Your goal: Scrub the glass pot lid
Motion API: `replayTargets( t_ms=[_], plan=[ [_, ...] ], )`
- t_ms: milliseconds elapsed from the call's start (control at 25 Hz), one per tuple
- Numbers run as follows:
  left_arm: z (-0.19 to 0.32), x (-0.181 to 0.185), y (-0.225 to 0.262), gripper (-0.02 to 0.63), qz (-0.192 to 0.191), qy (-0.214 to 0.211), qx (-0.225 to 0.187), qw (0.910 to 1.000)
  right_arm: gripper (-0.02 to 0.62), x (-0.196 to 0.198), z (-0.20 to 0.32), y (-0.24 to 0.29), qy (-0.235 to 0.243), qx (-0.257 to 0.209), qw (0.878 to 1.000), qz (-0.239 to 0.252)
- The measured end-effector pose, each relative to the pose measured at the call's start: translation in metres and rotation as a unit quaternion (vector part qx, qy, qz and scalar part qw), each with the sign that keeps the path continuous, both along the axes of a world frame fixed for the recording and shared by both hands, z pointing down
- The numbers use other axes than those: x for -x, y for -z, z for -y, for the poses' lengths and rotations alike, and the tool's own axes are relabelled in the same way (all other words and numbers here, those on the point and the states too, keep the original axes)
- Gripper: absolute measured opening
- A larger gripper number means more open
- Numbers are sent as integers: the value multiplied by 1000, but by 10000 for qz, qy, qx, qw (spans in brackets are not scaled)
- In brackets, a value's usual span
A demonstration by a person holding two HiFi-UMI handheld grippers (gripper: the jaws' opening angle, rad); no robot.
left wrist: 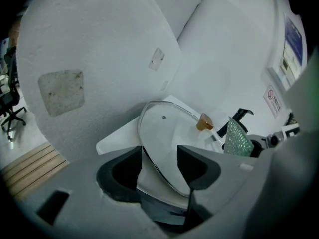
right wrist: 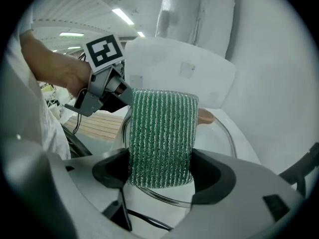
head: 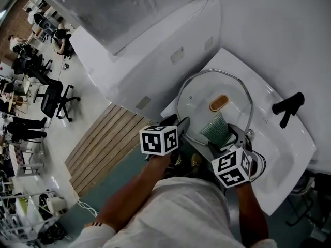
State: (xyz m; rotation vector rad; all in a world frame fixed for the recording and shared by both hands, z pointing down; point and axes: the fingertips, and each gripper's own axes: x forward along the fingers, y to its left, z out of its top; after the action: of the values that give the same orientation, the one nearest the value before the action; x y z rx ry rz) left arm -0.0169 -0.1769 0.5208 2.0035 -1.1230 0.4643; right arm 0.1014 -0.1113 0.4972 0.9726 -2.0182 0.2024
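Right claw (right wrist: 160, 169) clamped on green scrub pad (right wrist: 160, 136), pad up against glass lid (head: 204, 94). Left claw (left wrist: 159, 169) pinching lid rim (edge grip only), lid tilted over white sink (head: 289, 149). Risk: hard push with pad, glass pivots out of grip, drops into sink

I see a white sink (head: 292, 156) at the right of the head view, with a black faucet (head: 287, 107) standing near its upper right edge. A strip of wooden floor slats (head: 108, 143) lies at centre left. Farther left stands a black office chair (head: 53, 99), with people (head: 62, 39) at the upper left. In the left gripper view, wall signs (left wrist: 293, 43) hang at the upper right.
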Motion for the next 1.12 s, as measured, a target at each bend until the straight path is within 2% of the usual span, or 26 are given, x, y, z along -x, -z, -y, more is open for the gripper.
replayTargets(
  t_ms=[200,400,640,840,1000,1120],
  plan=[
    [0,0,0,232,8,2,-1,10000,348,-24,5,3,-498,299,9963,630],
    [0,0,1,232,22,13,16,10000,348,-54,12,0,-946,604,9888,985],
    [0,0,1,232,45,41,68,10000,348,-71,20,3,-1423,1144,9636,1953],
    [1,0,0,232,86,39,135,9999,348,-76,26,12,-1556,1353,9423,2637],
    [1,-1,6,233,229,-50,85,9997,348,-76,29,24,-1417,1185,9459,2667],
    [2,-1,21,235,259,-125,-113,9995,348,-72,33,40,-1247,897,9514,2668]
  ],
)
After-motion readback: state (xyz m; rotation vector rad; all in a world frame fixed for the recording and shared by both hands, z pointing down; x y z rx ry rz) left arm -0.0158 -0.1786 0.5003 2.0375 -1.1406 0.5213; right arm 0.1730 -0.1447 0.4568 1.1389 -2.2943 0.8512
